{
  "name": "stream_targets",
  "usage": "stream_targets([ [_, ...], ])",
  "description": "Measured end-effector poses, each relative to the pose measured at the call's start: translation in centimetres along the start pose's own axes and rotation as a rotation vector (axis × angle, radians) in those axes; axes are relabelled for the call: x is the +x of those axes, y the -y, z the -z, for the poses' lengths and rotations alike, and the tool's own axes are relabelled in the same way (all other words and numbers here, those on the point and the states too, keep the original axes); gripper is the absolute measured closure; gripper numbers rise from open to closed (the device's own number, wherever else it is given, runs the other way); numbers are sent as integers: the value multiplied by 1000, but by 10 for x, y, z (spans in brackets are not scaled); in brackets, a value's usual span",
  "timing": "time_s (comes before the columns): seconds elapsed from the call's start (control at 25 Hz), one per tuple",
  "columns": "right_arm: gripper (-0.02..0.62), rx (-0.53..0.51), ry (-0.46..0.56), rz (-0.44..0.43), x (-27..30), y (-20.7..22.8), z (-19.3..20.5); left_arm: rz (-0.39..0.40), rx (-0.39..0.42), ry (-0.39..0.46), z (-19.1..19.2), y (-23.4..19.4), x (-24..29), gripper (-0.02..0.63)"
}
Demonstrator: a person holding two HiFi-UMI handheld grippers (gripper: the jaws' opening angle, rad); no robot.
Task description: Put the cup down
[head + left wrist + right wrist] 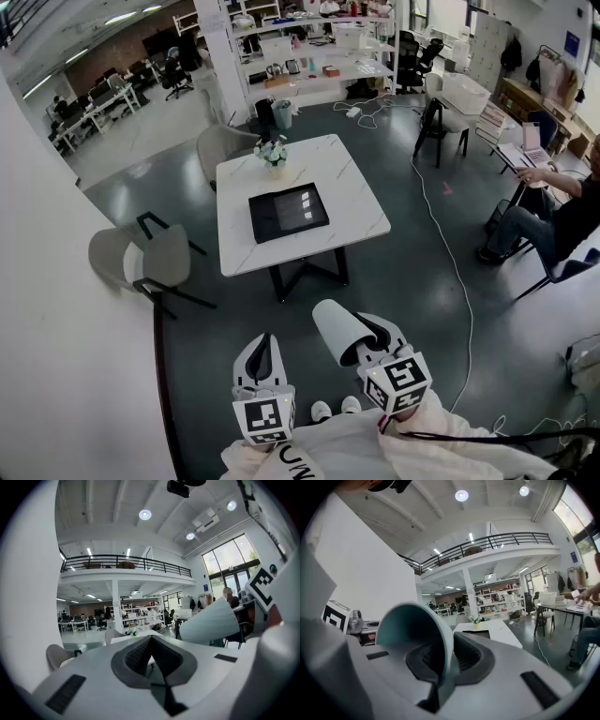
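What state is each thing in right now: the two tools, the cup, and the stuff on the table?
cup: in the air, on its side, short of the table.
right tool: shut on the cup's wall.
left tool: shut, empty.
dark tray: flat on the table.
flowerpot: upright on the table.

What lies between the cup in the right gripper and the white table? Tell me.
Head view: only dark floor and the table's black legs lie between the cup in the right gripper and the white table.
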State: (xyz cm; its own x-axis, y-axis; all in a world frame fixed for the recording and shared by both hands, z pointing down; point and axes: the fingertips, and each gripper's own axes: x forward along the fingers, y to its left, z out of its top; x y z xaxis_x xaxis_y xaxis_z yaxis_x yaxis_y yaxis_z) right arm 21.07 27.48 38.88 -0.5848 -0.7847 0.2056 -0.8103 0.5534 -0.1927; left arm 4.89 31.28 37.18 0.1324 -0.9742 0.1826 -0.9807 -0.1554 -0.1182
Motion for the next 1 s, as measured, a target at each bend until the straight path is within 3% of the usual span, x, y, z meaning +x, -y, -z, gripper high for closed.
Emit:
stream_targets([
  [1.0,569,23,-9,-3,-3,4,5,17,-4,-29,11,8,4,597],
])
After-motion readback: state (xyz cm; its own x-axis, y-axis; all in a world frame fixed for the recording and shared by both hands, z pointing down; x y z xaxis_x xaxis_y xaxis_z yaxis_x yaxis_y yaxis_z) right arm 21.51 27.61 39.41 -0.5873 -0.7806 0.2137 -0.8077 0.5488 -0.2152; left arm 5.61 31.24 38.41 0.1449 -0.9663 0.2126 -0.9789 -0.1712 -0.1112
